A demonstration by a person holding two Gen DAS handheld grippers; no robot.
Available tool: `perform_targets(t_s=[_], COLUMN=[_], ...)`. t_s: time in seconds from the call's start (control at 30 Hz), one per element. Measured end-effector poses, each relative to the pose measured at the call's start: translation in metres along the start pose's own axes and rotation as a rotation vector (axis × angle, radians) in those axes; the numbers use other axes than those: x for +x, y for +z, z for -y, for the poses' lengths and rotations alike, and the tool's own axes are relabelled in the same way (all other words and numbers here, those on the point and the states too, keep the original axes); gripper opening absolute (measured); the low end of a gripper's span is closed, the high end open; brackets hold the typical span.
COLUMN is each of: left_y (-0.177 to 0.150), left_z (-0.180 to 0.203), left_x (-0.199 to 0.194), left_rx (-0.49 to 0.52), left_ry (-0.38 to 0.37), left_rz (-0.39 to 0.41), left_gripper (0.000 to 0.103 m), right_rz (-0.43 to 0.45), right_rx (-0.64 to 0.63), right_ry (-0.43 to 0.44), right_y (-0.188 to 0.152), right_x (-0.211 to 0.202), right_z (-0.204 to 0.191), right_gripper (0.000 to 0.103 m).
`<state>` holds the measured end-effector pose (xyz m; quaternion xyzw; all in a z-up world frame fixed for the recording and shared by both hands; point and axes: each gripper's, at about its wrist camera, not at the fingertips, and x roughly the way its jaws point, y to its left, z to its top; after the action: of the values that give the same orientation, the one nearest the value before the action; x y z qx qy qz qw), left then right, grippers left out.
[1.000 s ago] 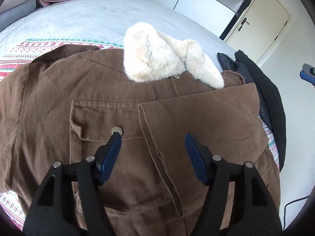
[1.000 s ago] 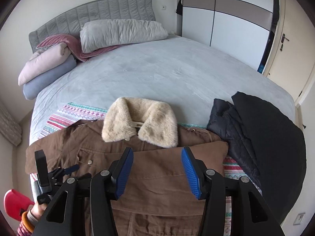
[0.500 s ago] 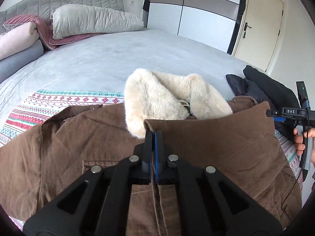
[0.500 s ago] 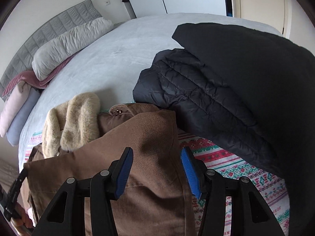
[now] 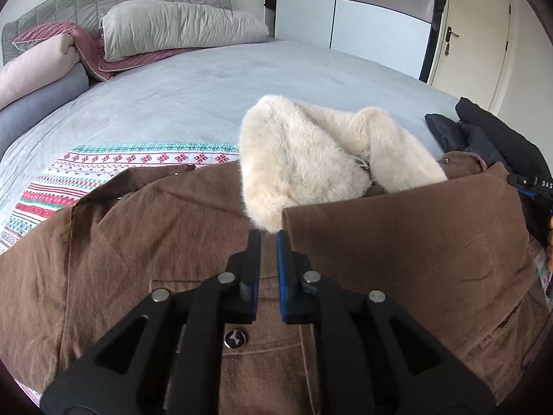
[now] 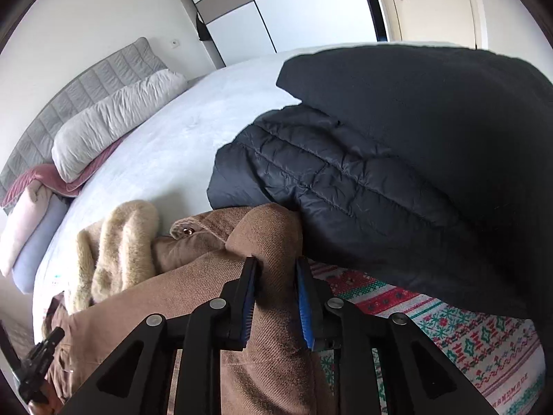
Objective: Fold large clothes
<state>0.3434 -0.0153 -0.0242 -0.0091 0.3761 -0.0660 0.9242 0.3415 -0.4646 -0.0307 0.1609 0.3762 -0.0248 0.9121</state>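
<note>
A brown coat (image 5: 155,242) with a cream fur collar (image 5: 304,162) lies spread on the bed. Its right side is folded over as a flap (image 5: 397,235). My left gripper (image 5: 268,235) hovers at the flap's corner. Its jaws are opening and stand slightly apart, with only the coat below showing in the gap. In the right wrist view, my right gripper (image 6: 274,261) is at the coat's (image 6: 193,294) right fold. Its jaws are closing, and brown fabric fills the space between the pads. The collar (image 6: 117,242) lies to the left.
A dark quilted jacket (image 6: 328,186) and a black coat (image 6: 432,121) lie piled right beside the brown coat. A patterned blanket (image 5: 138,159) lies under the coat on the grey bed. Pillows (image 5: 179,27) and rolled bedding sit at the headboard. A door (image 5: 473,41) stands beyond.
My left gripper shut on the flap's edge, brought it toward the collar, then parted its jaws. My right gripper dropped to the coat's right fold and narrowed its jaws around the fabric.
</note>
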Motion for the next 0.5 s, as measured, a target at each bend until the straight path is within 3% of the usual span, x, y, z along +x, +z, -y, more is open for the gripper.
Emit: perform_targets(t_s=[0.1, 0.23, 0.33, 0.4, 0.47, 0.5], left_y=[-0.012, -0.037, -0.058, -0.06, -0.055, -0.053], left_z=[0.011, 0.025, 0.032, 0.035, 0.033, 0.03], left_x=[-0.021, -0.015, 0.007, 0.006, 0.0, -0.005], left_rx=[0.028, 0.045, 0.055, 0.062, 0.036, 0.014], left_ry=[-0.096, -0.195, -0.195, -0.192, -0.189, -0.19], left_rz=[0.019, -0.047, -0.134, -0.121, -0.156, -0.177], left_gripper=[0.027, 0.028, 0.028, 0.029, 0.03, 0.036], right_rz=[0.026, -0.029, -0.12, -0.194, -0.17, -0.174], right_rx=[-0.098, -0.164, -0.188, -0.184, -0.186, -0.174], right_ry=[0.009, 0.037, -0.014, -0.043, -0.058, -0.068], right_y=[-0.012, -0.044, -0.071, -0.086, -0.087, -0.085], right_x=[-0.03, -0.043, -0.023, -0.003, -0.005, -0.009], right_z=[-0.012, -0.021, -0.019, -0.013, -0.016, -0.018], right_gripper=[0.023, 0.023, 0.023, 0.022, 0.022, 0.023])
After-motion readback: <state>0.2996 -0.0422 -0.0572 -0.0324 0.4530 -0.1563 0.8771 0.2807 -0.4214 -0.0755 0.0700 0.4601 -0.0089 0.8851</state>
